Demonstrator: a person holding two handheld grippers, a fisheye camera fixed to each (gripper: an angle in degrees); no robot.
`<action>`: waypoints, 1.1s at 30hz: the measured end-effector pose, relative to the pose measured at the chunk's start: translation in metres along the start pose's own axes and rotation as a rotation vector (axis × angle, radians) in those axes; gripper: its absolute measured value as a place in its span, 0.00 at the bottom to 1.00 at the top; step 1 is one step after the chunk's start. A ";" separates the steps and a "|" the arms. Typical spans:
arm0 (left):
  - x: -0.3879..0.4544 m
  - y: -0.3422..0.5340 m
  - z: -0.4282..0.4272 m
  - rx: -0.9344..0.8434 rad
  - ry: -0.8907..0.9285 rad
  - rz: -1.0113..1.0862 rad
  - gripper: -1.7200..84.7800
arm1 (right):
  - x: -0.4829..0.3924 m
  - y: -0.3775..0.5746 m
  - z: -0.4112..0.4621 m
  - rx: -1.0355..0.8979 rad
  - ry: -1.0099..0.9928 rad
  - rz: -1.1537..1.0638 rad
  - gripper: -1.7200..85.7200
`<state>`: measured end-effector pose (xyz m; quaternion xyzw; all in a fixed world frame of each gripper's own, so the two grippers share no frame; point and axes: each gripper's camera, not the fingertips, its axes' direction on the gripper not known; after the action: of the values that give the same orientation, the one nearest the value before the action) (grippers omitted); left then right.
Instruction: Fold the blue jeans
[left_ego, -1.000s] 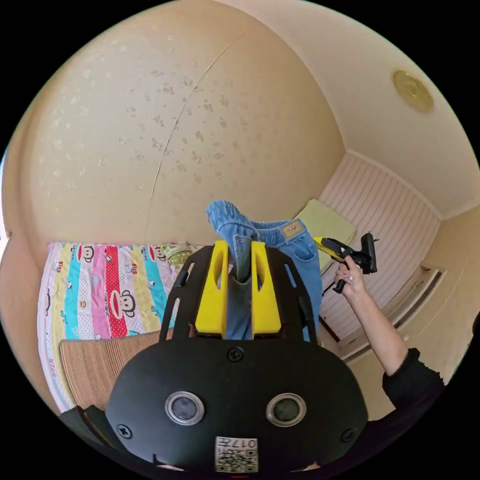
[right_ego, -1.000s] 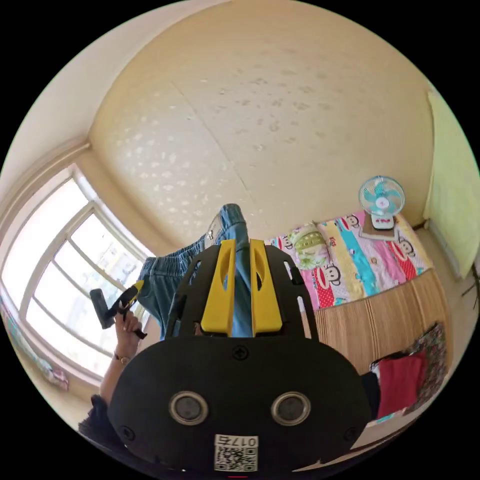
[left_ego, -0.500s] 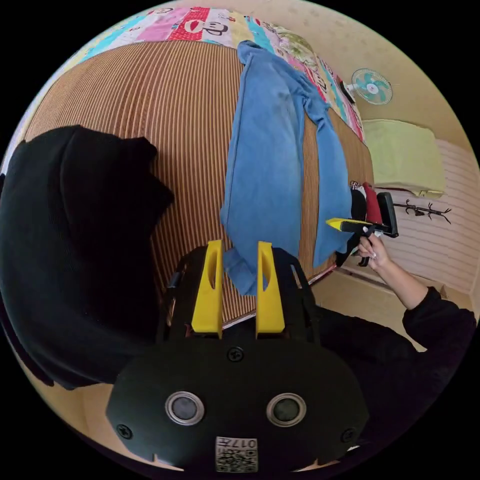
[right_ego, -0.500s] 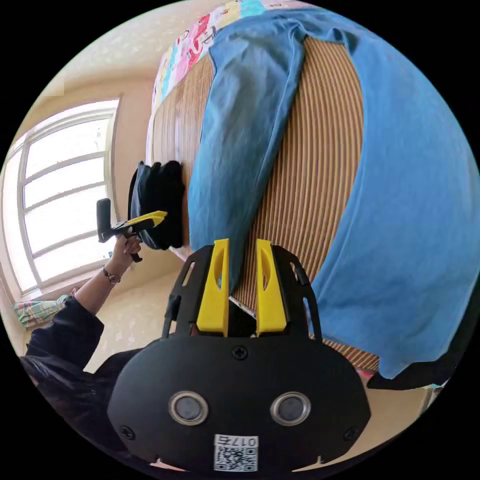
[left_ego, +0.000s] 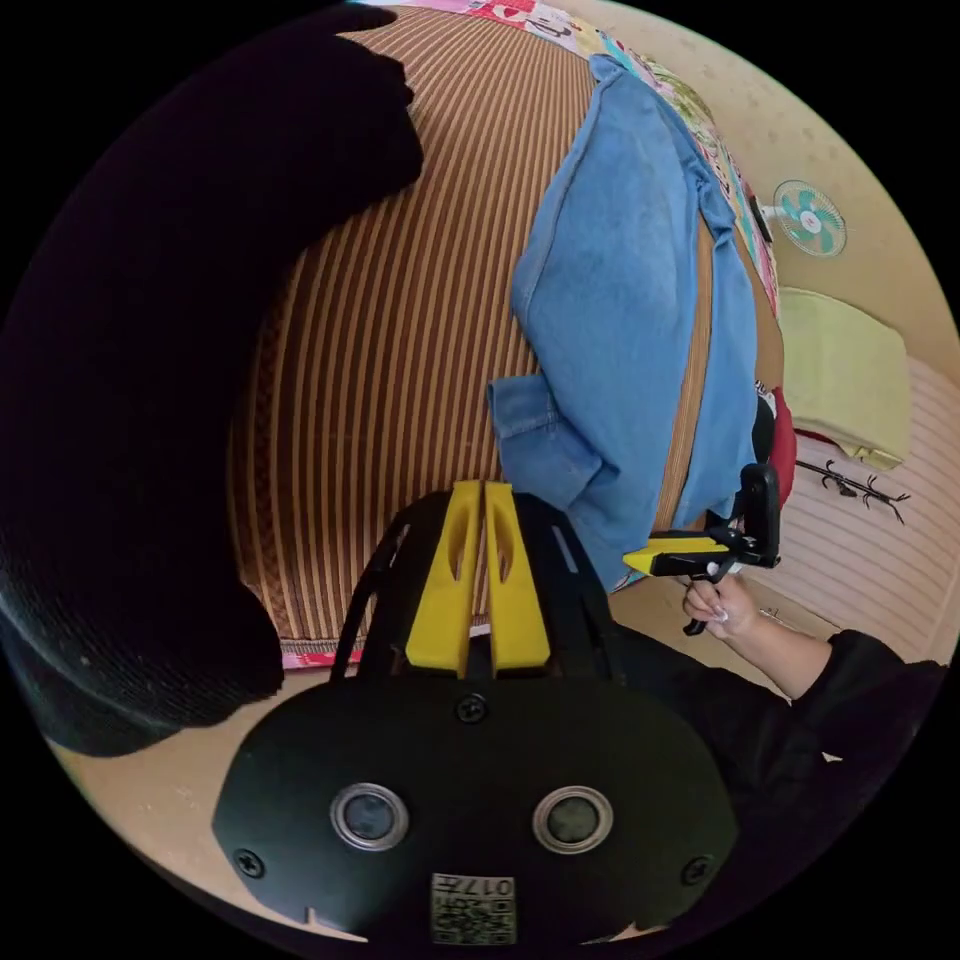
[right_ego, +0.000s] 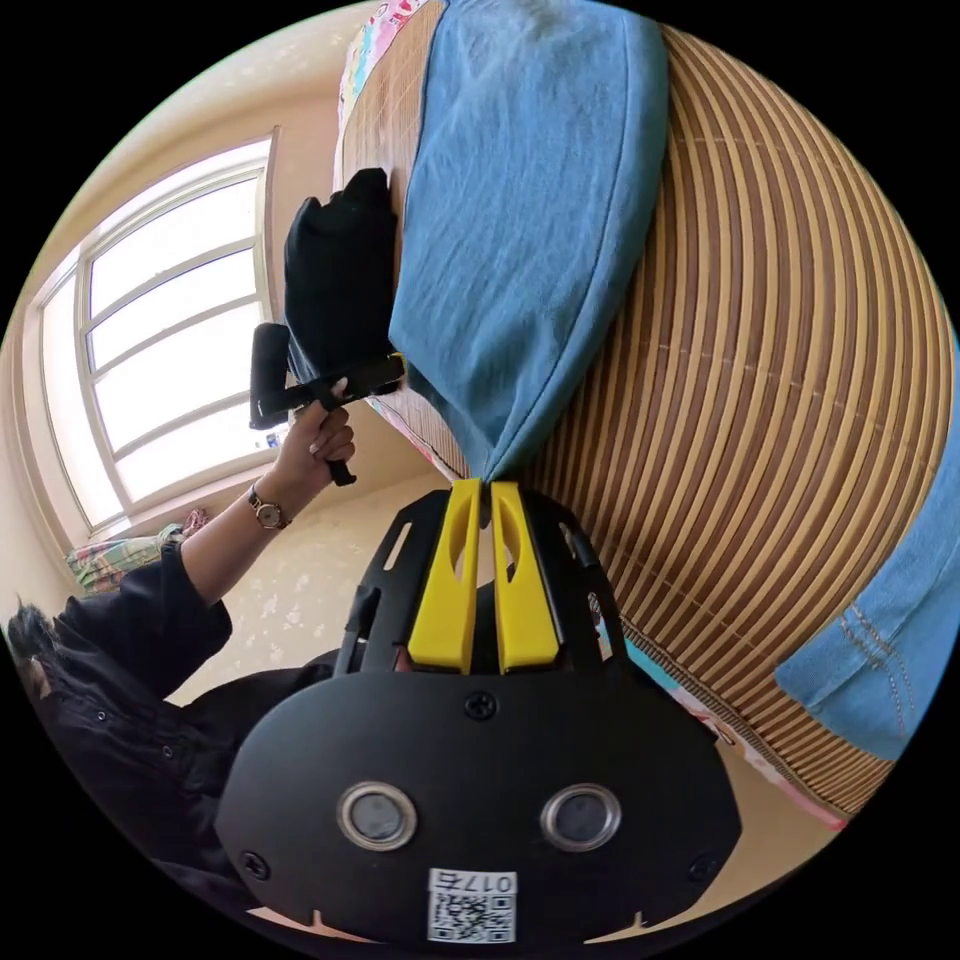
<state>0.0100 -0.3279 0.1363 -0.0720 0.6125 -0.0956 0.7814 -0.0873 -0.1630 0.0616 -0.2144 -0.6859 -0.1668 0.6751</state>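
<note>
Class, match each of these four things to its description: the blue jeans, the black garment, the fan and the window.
Things:
1. blue jeans
2. black garment
3. fan
4. window

Descriptions:
a. teal blades, standing by the wall
b. spread along the striped mat
c. bright with daylight, off the bed
d. heaped at the mat's edge, beside the denim

Pairs: 1-b, 2-d, 3-a, 4-c
</note>
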 end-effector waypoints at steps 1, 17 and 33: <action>-0.006 0.026 0.001 0.002 -0.039 -0.006 0.01 | -0.003 0.007 0.000 -0.011 0.015 -0.009 0.05; 0.008 0.079 0.013 0.003 -0.277 0.125 0.14 | 0.032 0.163 -0.063 -0.117 0.067 0.038 0.04; -0.108 0.314 0.006 0.150 -0.227 -0.457 0.06 | 0.000 0.305 -0.214 0.147 0.414 0.025 0.09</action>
<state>0.0104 0.0030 0.1671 -0.1604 0.4799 -0.3058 0.8065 0.2541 -0.0145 0.0499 -0.1342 -0.5405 -0.1485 0.8172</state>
